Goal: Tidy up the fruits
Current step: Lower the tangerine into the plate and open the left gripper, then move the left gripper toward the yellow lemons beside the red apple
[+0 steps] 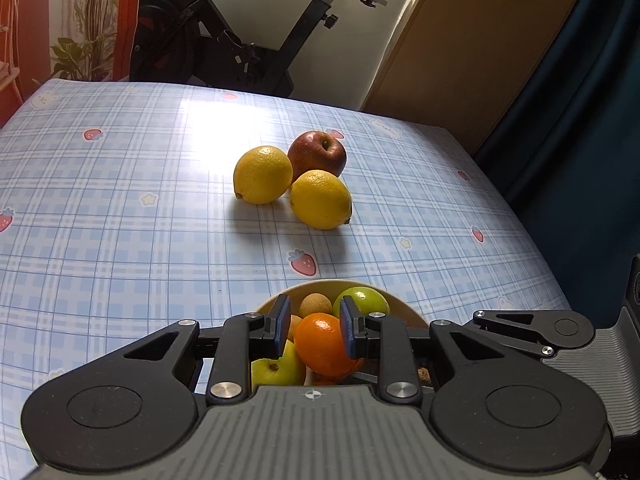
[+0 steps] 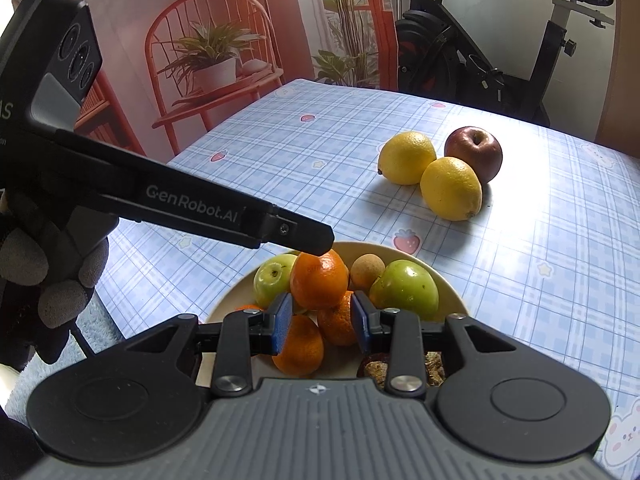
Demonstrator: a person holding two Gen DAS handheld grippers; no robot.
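A cream bowl (image 2: 448, 280) at the table's near edge holds several oranges, two green apples (image 2: 405, 289), a small brown fruit (image 2: 366, 271) and dried brown pieces. My left gripper (image 1: 315, 328) sits over the bowl (image 1: 404, 307), shut on the top orange (image 1: 323, 344); in the right wrist view its finger (image 2: 308, 238) lies against that orange (image 2: 319, 279). My right gripper (image 2: 321, 322) is open and empty, hovering just above the bowl's near side. Two lemons (image 1: 263, 174) (image 1: 321, 199) and a red apple (image 1: 318, 153) lie together mid-table, also seen from the right (image 2: 451, 188) (image 2: 474, 153).
The table has a blue plaid cloth (image 1: 120, 208) with strawberry prints. An exercise bike (image 1: 224, 40) stands behind the far edge. A red chair with a potted plant (image 2: 212, 64) stands off the table's left side. A dark curtain (image 1: 580, 120) hangs at the right.
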